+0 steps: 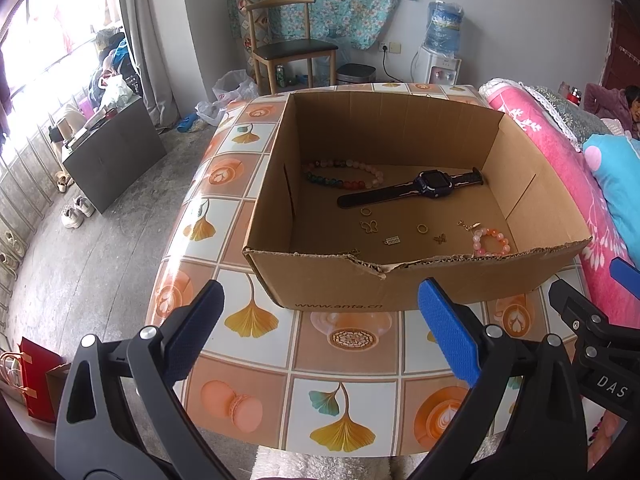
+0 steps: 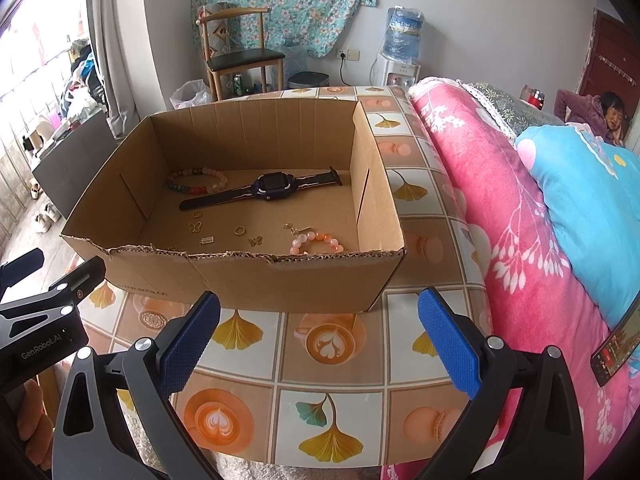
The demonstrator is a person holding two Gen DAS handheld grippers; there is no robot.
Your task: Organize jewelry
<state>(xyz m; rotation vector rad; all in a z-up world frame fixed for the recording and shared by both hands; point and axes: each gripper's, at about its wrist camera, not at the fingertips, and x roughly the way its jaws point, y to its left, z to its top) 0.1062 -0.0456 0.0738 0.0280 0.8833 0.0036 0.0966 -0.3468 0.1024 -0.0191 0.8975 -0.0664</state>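
1. The left tongs hang with fingers wide apart and nothing between them, above the table with its tiled ginkgo-leaf cover, just short of the cardboard box.
2. The right tongs are likewise spread and empty, near the same front wall of the box.
3. The jewelry lies loose on the box floor: a dark watch stretched across the middle, a multicolour bead bracelet behind it at the left, a pink bead bracelet at the front right corner.
4. Between them sit small gold pieces: two rings, a butterfly outline charm and a small butterfly pendant.
5. The box's torn front wall stands between both tongs and the jewelry.
6. A pink blanket presses against the table's right edge; a wooden chair and a water dispenser stand by the far wall.
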